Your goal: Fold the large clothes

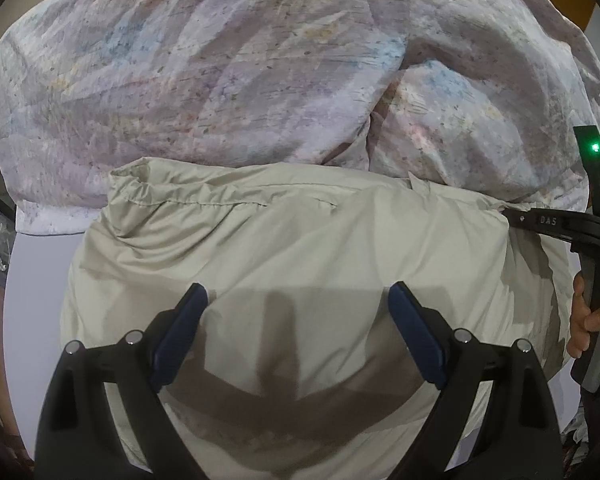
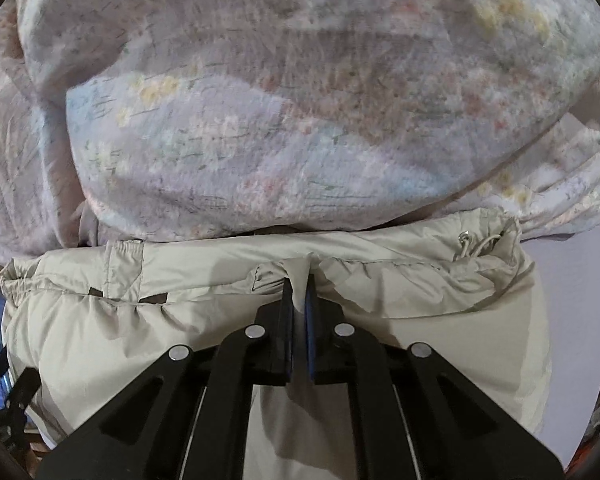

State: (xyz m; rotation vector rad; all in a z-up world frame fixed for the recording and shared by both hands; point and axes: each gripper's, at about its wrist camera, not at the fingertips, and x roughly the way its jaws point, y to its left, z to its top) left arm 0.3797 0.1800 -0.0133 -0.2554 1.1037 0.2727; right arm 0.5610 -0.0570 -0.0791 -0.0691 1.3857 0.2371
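Nearest thing in the left wrist view: left gripper [image 1: 298, 300], black frame with dark blue pads, spread wide and hovering over a pale beige, thin, crinkly nylon-like garment [image 1: 292, 248]. Nothing pinched between those pads, just their shadow thrown on the fabric.

Right gripper [image 2: 299, 292] pointing steeply down, jaws clamped narrow on a small raised fold of that same beige garment [image 2: 420, 320], right near its gathered, elasticated hem. Bit of cloth poking up between the pads. Also visible at the far right edge of the left wrist view, black handle with a green light, wrapped by the person's hand [image 1: 592, 316].

Garment itself lying bunched on a flat white tabletop [image 1: 40, 280], stitched hem along its far edge, small metal-tipped drawstring [image 2: 476, 246] sitting at the hem's right end in the right wrist view.

Farther back, touching and partly overlapping the hem: big rumpled pastel floral-print cloth in lilac, blue and pink [image 1: 220, 72], piled up and filling the whole top half of both views. A bit blurry in the right one.
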